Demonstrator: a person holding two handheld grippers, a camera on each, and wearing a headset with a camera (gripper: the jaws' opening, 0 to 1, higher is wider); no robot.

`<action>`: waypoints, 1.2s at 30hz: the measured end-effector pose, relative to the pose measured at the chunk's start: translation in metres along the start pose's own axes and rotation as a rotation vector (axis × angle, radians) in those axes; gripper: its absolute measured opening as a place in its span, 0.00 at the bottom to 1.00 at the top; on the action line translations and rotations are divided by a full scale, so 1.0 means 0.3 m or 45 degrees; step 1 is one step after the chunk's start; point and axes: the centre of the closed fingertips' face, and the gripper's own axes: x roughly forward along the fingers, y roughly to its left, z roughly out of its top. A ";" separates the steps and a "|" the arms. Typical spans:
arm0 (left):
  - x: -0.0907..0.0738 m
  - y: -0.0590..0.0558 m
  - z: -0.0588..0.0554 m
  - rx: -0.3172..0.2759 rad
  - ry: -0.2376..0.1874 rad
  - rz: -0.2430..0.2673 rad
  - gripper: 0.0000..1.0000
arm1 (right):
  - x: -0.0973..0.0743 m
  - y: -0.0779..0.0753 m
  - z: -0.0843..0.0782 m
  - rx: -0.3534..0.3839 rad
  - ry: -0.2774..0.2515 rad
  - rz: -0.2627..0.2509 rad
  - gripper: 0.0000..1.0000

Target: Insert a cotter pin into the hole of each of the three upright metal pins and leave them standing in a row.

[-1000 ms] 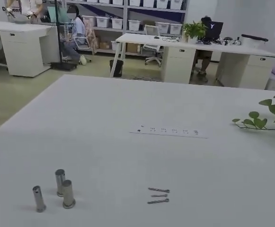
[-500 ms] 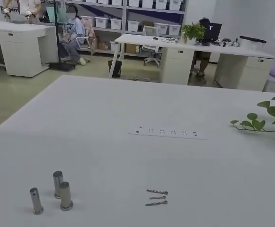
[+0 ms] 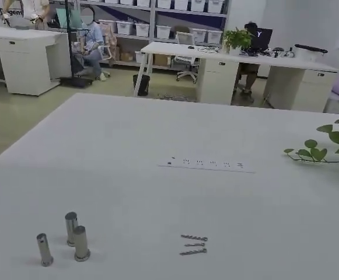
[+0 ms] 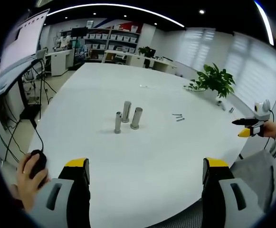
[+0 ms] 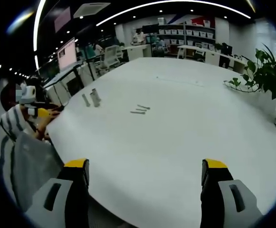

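Three upright metal pins [image 3: 71,238] stand in a tight cluster at the near left of the white table; the left gripper view has the metal pins [image 4: 127,117] at its centre, some way ahead. Three cotter pins [image 3: 194,245] lie side by side to their right, also the cotter pins [image 4: 178,117] and the cotter pins [image 5: 139,109]. My left gripper [image 4: 145,190] is open at the table's near edge with nothing between its jaws. My right gripper [image 5: 142,190] is open too, off the table's right side, far from the parts. The right gripper [image 4: 250,128] appears at the far right of the left gripper view.
A white power strip [image 3: 207,164] lies flat mid-table. A leafy plant [image 3: 327,143] trails over the right edge. A hand rests on a mouse [image 4: 35,164] at the left. Desks, shelves and seated people fill the room beyond the table.
The head camera shifted slightly, so pins and cotter pins sit a little lower-left in view. Nothing on the table itself moved.
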 end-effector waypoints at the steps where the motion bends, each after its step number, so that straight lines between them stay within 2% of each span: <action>1: 0.000 0.001 0.001 0.000 0.001 0.001 1.00 | -0.001 -0.003 0.002 0.000 -0.002 -0.002 0.99; 6: 0.004 0.007 0.009 0.025 0.005 0.013 0.99 | -0.002 -0.005 0.010 -0.002 -0.004 -0.005 0.99; 17: 0.017 0.005 0.014 0.027 0.017 0.006 0.99 | 0.000 -0.004 0.011 0.003 -0.003 -0.005 0.99; 23: 0.024 0.004 0.015 -0.006 0.003 -0.012 0.99 | 0.003 -0.005 0.009 0.015 -0.004 -0.006 0.99; 27: 0.026 0.012 0.016 0.000 0.007 -0.006 0.99 | 0.007 -0.005 0.012 0.016 -0.005 -0.005 0.99; 36: 0.037 0.018 0.048 -0.003 -0.015 -0.018 0.99 | 0.005 -0.015 0.016 0.041 -0.020 -0.022 0.99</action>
